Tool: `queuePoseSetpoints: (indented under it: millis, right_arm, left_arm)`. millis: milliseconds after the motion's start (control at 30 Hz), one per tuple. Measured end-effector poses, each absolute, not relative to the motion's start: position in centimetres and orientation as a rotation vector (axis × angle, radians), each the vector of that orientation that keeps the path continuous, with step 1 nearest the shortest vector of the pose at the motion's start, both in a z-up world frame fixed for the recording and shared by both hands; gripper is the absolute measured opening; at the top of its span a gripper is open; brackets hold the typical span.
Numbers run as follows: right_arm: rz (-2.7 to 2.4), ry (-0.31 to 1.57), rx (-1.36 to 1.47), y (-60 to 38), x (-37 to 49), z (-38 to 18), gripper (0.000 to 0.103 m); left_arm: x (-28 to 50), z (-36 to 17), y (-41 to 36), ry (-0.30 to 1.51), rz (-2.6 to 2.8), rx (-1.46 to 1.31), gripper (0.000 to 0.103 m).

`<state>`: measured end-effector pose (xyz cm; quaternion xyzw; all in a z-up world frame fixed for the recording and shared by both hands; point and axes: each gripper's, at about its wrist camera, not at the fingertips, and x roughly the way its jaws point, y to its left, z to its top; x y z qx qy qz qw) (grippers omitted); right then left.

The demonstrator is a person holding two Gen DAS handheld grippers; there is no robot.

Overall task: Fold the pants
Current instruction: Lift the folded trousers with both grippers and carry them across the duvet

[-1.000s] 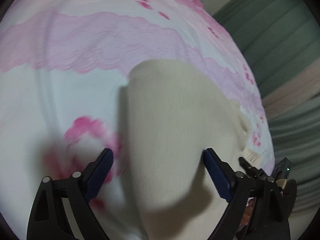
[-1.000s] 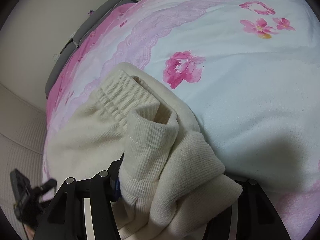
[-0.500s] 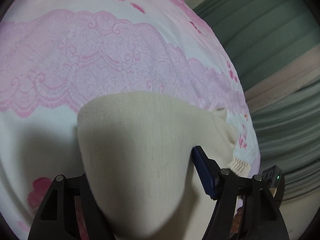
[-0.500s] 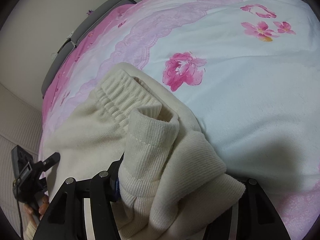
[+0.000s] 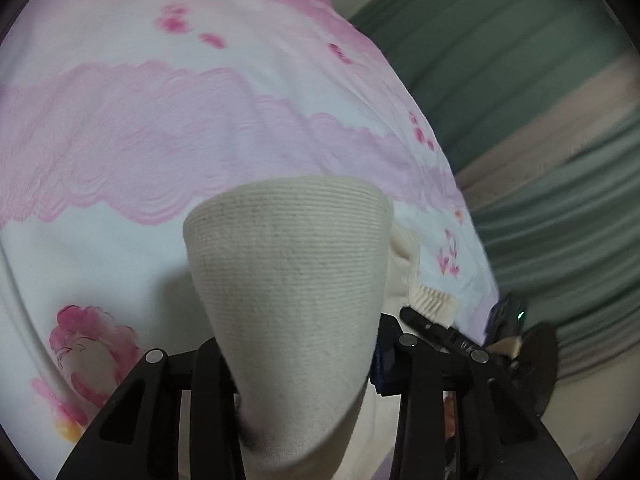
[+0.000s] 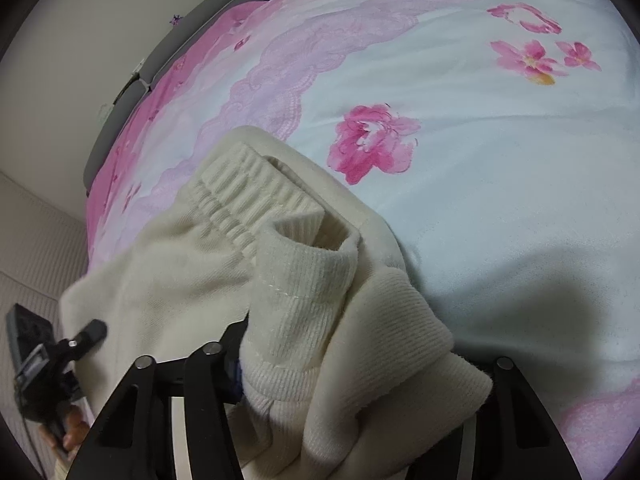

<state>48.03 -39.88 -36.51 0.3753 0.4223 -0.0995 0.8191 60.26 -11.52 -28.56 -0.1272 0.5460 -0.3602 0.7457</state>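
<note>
Cream knit pants lie on a pink and white floral bedspread. In the left wrist view my left gripper (image 5: 304,364) is shut on a folded part of the pants (image 5: 288,280), which rises between the jaws and hides the fingertips. In the right wrist view my right gripper (image 6: 360,376) is shut on the ribbed cuff ends of the pants (image 6: 304,280), bunched between the jaws near the elastic waistband (image 6: 240,188). The left gripper (image 6: 86,336) shows at the lower left of that view, against the pants' edge.
The bedspread (image 6: 500,200) stretches away to the right. A grey headboard (image 6: 132,92) and a wall stand behind it. Green and beige curtains (image 5: 560,160) hang past the bed's edge in the left wrist view. The right gripper (image 5: 440,328) shows there at lower right.
My left gripper has closed on the fold of the pants, which was between open jaws a second ago. The right gripper has kept its hold on the cuffs and hardly moved.
</note>
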Motion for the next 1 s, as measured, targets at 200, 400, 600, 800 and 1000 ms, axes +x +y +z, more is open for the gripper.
queuePoseSetpoints:
  millis: [200, 400, 600, 800, 1000]
  right_arm:
    - [-0.189, 0.893, 0.775, -39.6, 47.4, -33.3, 0.042]
    - [-0.142, 0.86, 0.643, -37.6, 46.3, -27.0, 0.041]
    - [-0.114, 0.855, 0.529, -34.8, 44.0, -20.9, 0.041]
    - [-0.091, 0.819, 0.46, -31.3, 40.2, -14.8, 0.041]
    - [-0.107, 0.752, 0.436, -27.1, 35.4, -9.7, 0.041]
  left_arm:
    - [59.7, -26.1, -12.8, 1.199, -0.709, -0.166, 0.033]
    - [57.2, -22.9, -12.1, 1.194, -0.691, -0.096, 0.033]
    - [53.5, -18.4, -9.2, 1.145, -0.679, -0.142, 0.033]
    - [49.6, -13.2, -5.6, 1.079, -0.71, -0.159, 0.033]
    - [45.3, -8.0, -1.7, 1.023, -0.73, -0.162, 0.033]
